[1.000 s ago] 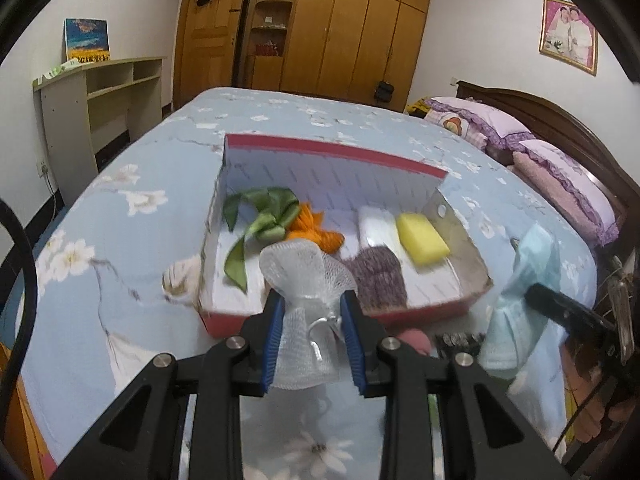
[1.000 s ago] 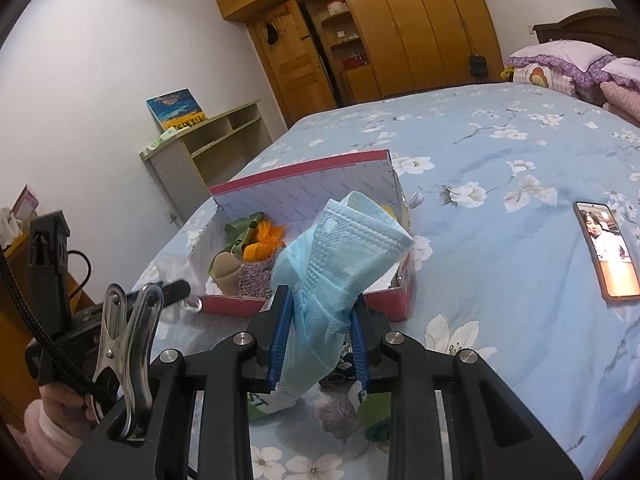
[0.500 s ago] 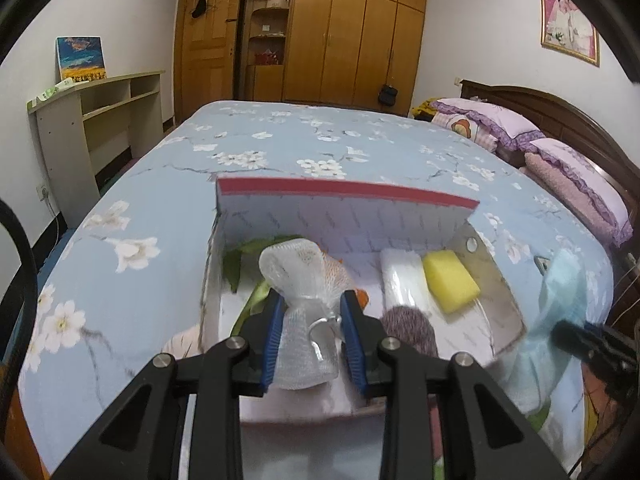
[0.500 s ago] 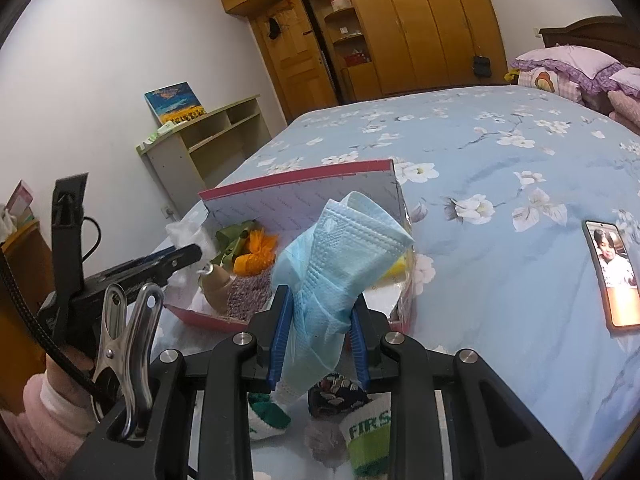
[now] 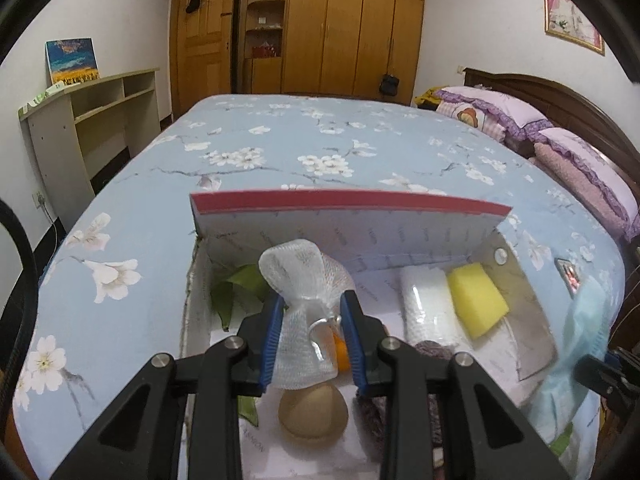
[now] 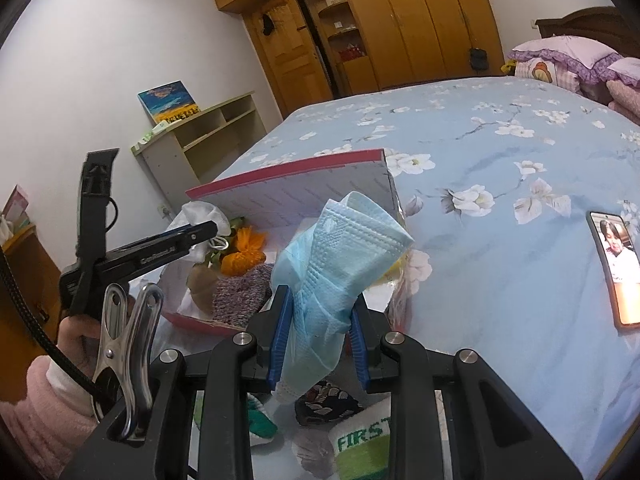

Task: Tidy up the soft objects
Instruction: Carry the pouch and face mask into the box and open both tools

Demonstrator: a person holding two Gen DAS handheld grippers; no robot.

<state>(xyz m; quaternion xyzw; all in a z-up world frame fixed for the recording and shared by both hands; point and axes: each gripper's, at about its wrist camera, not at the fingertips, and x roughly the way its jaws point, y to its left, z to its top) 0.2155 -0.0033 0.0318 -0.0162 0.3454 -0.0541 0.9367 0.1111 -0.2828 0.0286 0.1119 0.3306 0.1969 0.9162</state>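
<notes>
The left gripper (image 5: 308,330) clamps a white mesh pouch (image 5: 306,312), bunched and translucent, held above the near-left corner of the open red-edged cardboard box (image 5: 352,204) on the bed (image 5: 280,152). The right gripper (image 6: 318,340) pinches a crumpled pale-blue face mask (image 6: 340,256) just short of the box's near right edge. A second ago the pouch hung short of the box; now it is over the interior, above a tan sponge (image 5: 312,412). A sock (image 6: 360,446) below the mask reads "FIRST".
</notes>
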